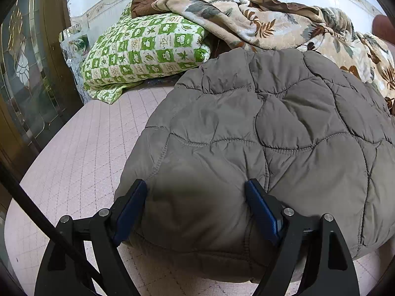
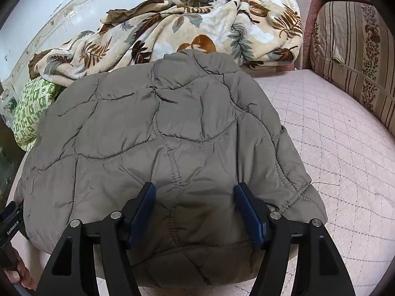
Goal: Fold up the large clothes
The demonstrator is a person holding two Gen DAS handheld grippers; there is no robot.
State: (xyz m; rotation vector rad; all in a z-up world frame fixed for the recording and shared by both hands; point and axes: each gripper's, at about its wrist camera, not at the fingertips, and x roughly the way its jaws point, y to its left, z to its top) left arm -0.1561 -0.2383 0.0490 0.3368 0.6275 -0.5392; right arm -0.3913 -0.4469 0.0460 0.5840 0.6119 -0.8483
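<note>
Left wrist view: left gripper (image 1: 196,188) spread wide astride folded grey quilted jacket (image 1: 271,128), lower centre. Right wrist view: right gripper (image 2: 195,192) likewise parted, pads clear of fabric.

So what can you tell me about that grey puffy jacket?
The grey jacket is quilted in wavy stitched panels, of smooth padded fabric, and lies folded into a rounded bundle on the pink quilted surface. Its far edge meets the leaf-print blanket. Each tool, left and right, straddles its near edge, fingers spread.
</note>
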